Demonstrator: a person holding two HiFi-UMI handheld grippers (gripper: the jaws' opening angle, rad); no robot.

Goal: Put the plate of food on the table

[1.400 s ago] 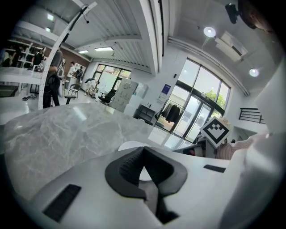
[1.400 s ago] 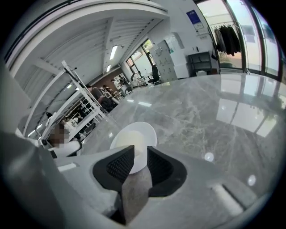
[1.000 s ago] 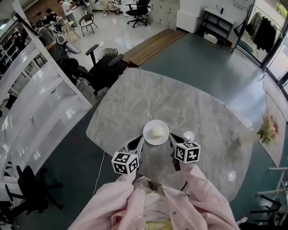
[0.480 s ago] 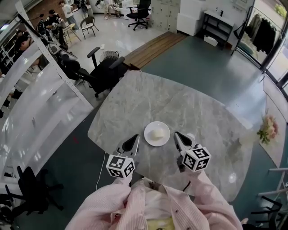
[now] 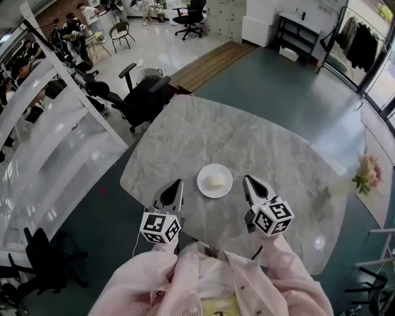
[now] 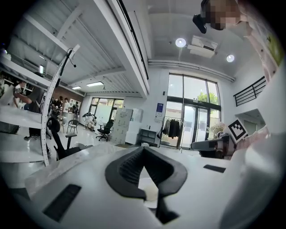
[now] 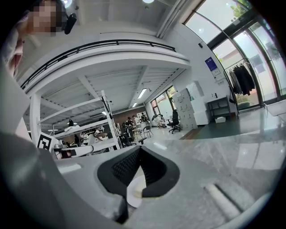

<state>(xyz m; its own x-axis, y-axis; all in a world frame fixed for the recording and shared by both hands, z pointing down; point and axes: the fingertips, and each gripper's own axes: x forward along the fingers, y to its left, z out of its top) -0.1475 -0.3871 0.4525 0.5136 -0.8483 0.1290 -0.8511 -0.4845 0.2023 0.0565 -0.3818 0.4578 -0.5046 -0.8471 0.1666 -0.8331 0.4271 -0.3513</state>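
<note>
While the round plate [image 5: 205, 189] lay flat on the table [image 5: 247, 136], food [image 5: 215, 181] centred, the left claw [image 5: 175, 187] and right claw [image 5: 249, 181] flanked it, both pinched closed, holding nothing.

Looks like a big open-plan office or studio: black swivel chairs [image 5: 141, 92], white metal shelving [image 5: 49, 148], filing cabinets [image 5: 223, 17] along the wall, a clothes rack [image 5: 361, 38] by tall windows [image 6: 190, 114], and people [image 5: 69, 26] working at the back.
</note>
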